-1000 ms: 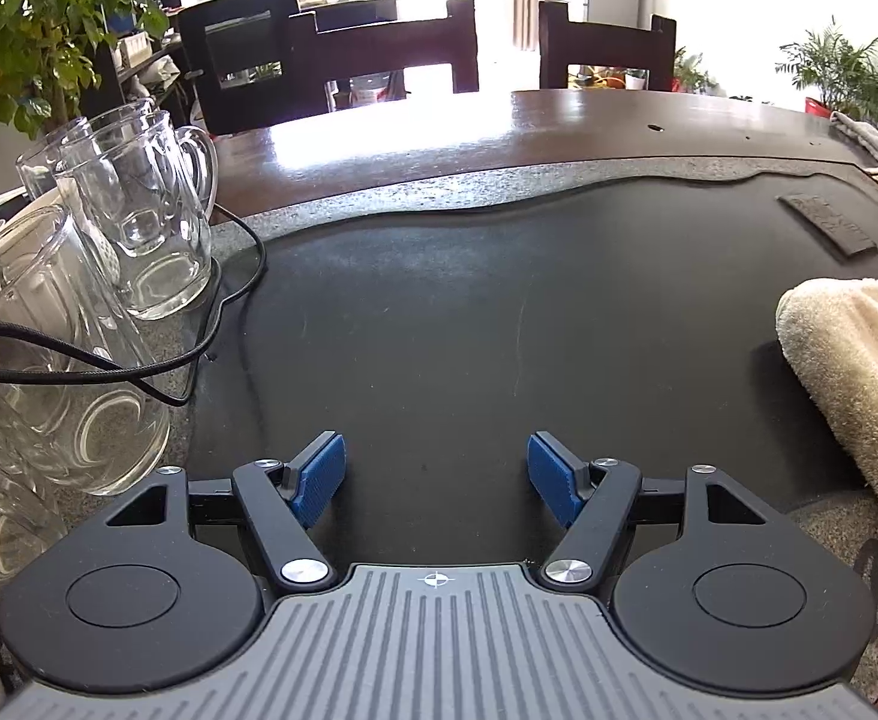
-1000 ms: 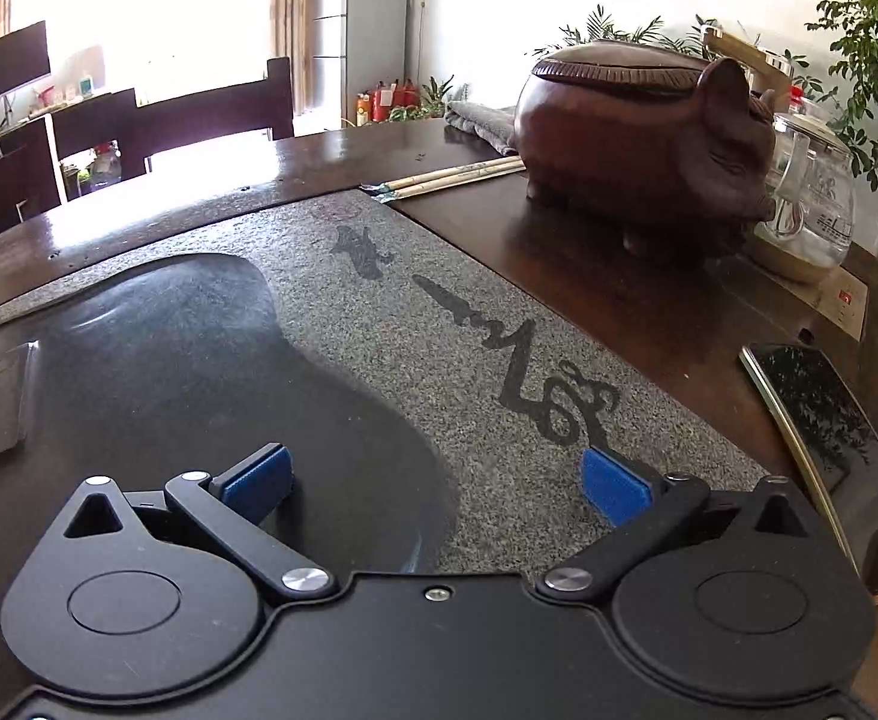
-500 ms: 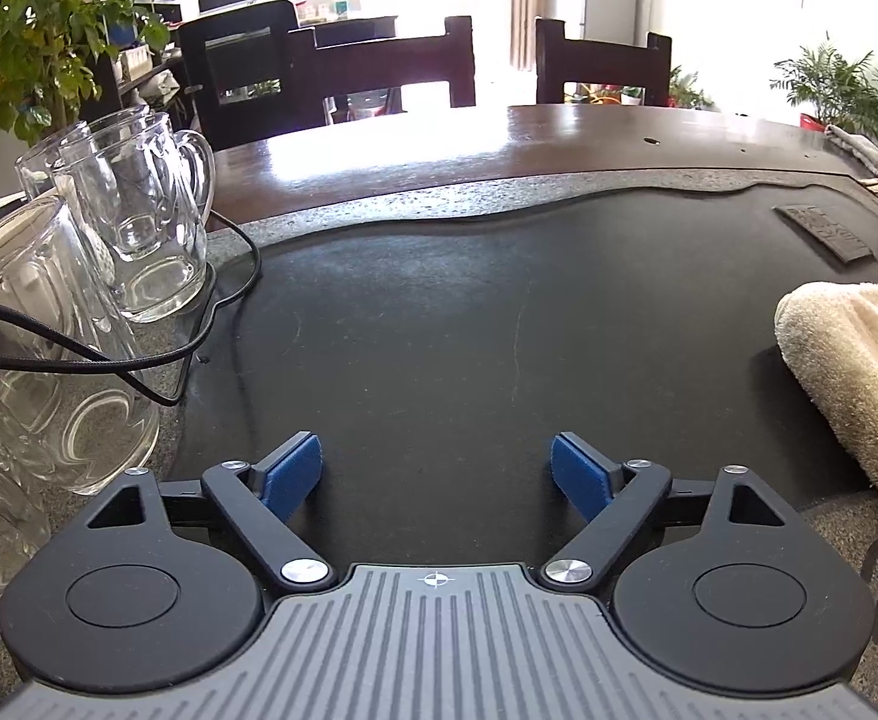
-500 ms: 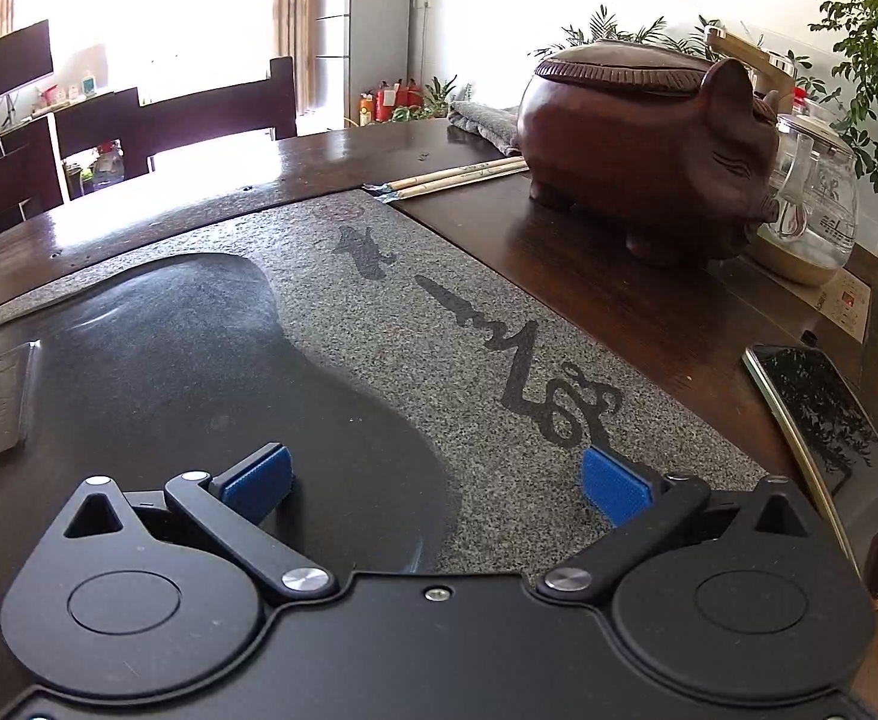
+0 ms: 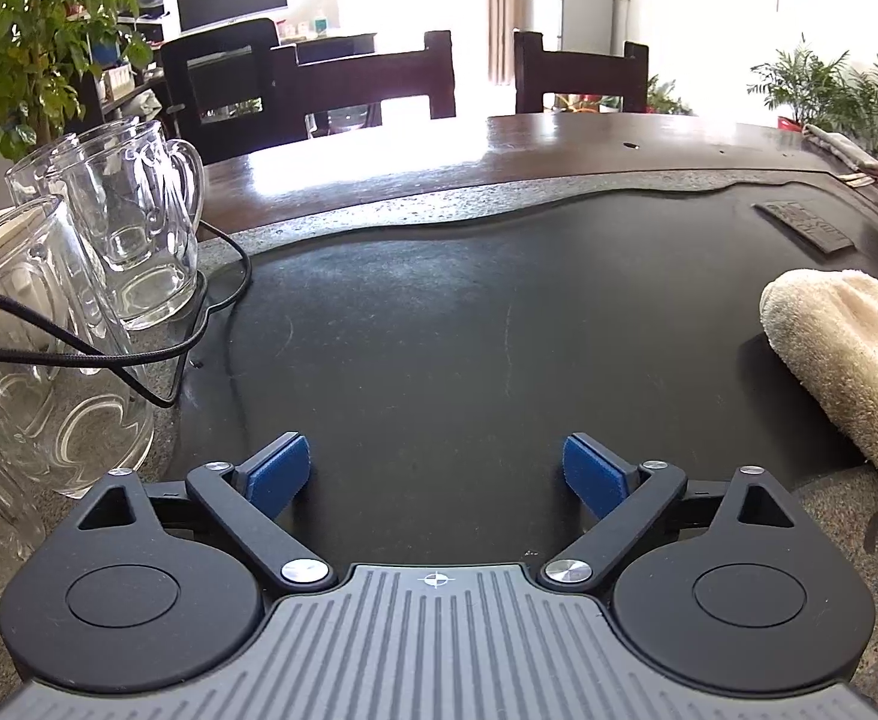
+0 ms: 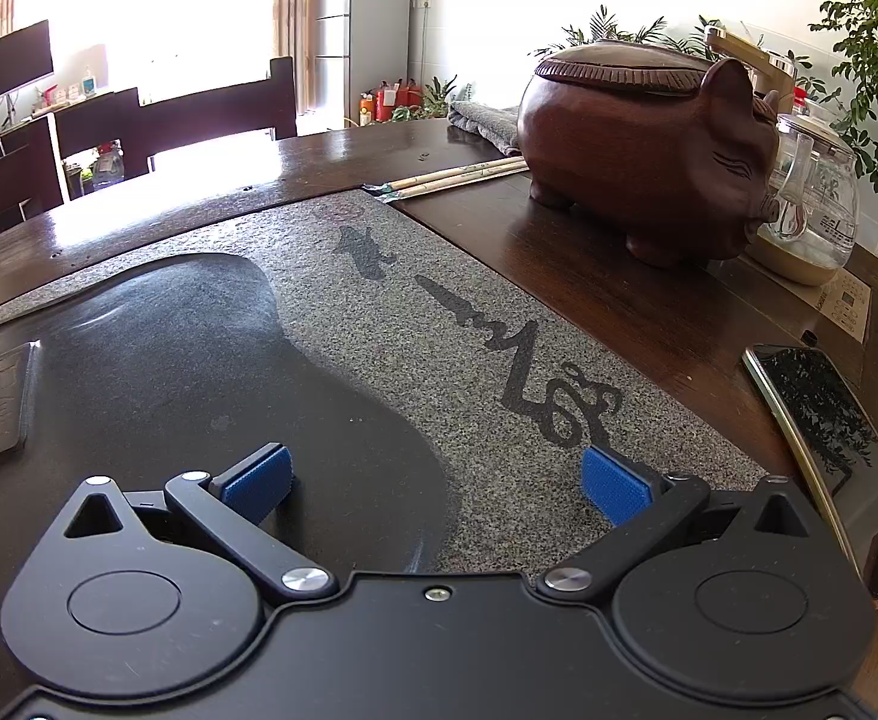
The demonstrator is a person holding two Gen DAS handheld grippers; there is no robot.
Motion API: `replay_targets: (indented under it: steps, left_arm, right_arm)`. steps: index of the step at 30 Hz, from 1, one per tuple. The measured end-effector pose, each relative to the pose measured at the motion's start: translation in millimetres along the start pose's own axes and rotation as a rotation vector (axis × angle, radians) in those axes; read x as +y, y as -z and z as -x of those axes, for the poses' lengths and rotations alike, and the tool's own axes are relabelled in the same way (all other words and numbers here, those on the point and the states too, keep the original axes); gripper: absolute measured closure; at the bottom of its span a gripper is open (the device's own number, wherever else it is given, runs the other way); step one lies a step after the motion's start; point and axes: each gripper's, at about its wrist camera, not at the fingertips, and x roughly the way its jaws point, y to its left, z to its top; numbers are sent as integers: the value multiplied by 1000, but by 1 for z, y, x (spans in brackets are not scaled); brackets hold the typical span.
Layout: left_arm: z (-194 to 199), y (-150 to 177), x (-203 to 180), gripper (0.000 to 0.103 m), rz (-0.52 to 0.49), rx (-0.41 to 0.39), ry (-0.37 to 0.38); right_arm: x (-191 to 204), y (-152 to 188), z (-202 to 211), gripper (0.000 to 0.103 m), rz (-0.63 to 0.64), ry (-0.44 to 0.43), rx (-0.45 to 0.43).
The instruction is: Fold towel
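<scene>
A cream towel (image 5: 853, 360), folded into a thick bundle, lies on the black stone tray (image 5: 439, 324) at the right edge of the left wrist view. My left gripper (image 5: 436, 474) hovers over the bare tray well to the left of the towel, its jaws still opening with nothing between the blue pads. In the right wrist view my right gripper (image 6: 436, 477) stands open and empty above the boundary between the dark tray (image 6: 139, 360) and the grey speckled stone; the towel does not show in that view.
Several glass mugs (image 5: 121, 228) and a black cable (image 5: 109, 354) crowd the left side. A wooden pig-shaped box (image 6: 649, 150), a glass kettle (image 6: 811, 204), chopsticks (image 6: 457, 177) and a phone (image 6: 829, 438) sit to the right. Dark chairs (image 5: 379, 84) line the table's far edge.
The left gripper's jaws have spread wider and its view has tipped slightly, so more of the room shows. The right gripper has stayed still and open.
</scene>
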Motion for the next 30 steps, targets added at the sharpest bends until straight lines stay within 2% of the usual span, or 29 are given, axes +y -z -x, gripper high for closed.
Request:
replay_targets:
  steps: [4,30]
  left_arm:
    - [0,2,0,1,-1,2,-1]
    - [-1,4,0,0,2,5,-2]
  right_arm:
    - [0,0,0,0,0,0,0]
    - [0,0,0,0,0,0,0]
